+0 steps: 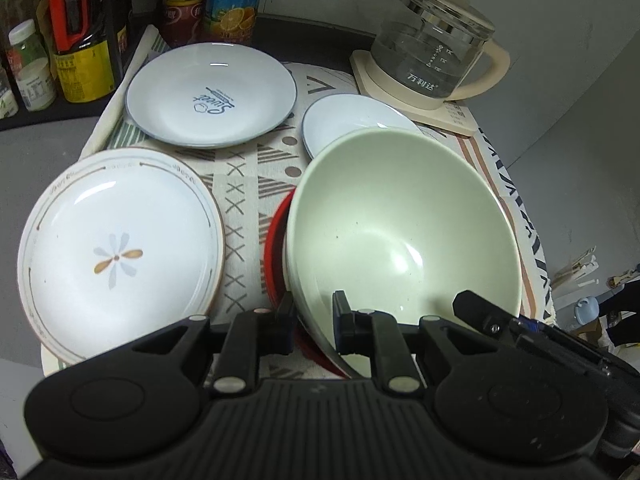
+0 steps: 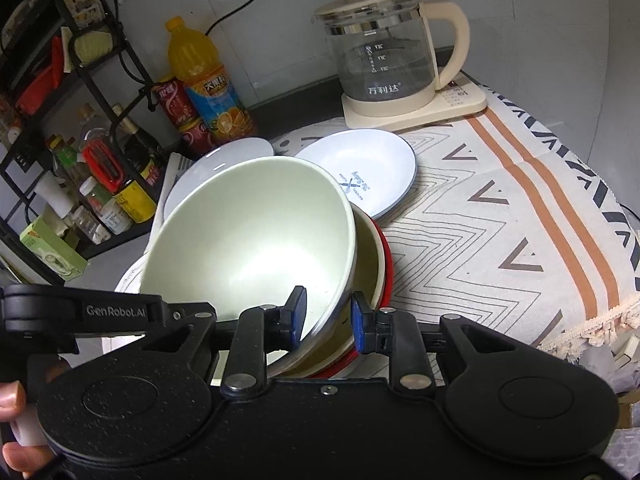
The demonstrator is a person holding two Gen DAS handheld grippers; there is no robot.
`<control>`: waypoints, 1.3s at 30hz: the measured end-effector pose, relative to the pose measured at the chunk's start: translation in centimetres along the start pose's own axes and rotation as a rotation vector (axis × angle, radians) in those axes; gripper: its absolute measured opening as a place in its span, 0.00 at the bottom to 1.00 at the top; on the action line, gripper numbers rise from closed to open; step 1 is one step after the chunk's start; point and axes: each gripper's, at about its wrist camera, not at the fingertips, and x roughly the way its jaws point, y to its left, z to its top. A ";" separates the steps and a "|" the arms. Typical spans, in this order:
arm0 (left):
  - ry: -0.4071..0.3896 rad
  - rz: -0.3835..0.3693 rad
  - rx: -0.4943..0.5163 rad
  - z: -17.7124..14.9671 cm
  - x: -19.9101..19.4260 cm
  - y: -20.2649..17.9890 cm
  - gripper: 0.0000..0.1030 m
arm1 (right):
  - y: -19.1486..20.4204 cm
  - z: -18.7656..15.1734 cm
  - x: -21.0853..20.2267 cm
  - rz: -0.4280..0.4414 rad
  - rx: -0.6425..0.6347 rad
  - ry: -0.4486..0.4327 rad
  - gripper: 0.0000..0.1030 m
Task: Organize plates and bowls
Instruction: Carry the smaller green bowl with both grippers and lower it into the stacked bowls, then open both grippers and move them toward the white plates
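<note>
A pale green bowl (image 1: 400, 232) (image 2: 248, 240) sits tilted on a cream bowl (image 2: 370, 252), which is nested in a red bowl (image 1: 276, 248) (image 2: 387, 268). My left gripper (image 1: 314, 320) is shut on the green bowl's near rim, one finger inside and one outside. My right gripper (image 2: 329, 316) is shut on the same rim further right. A flower-patterned plate (image 1: 120, 252) lies to the left. A blue-rimmed "Sweet" plate (image 1: 212, 96) (image 2: 224, 160) lies behind it. A smaller blue-rimmed plate (image 1: 352, 120) (image 2: 360, 176) sits behind the bowls.
A glass kettle (image 1: 432, 52) (image 2: 384, 52) on a cream base stands at the back right. Bottles and cans (image 1: 228, 4) (image 2: 200, 80) and a black rack (image 2: 80, 80) crowd the back left. The patterned cloth (image 2: 500, 240) drops off at the right edge. A hand (image 2: 12, 396) holds the left gripper.
</note>
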 end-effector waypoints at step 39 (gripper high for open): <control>-0.115 0.216 -0.160 -1.9 -10.5 9.1 0.70 | 5.6 -0.2 -2.6 0.186 -0.006 -0.061 0.60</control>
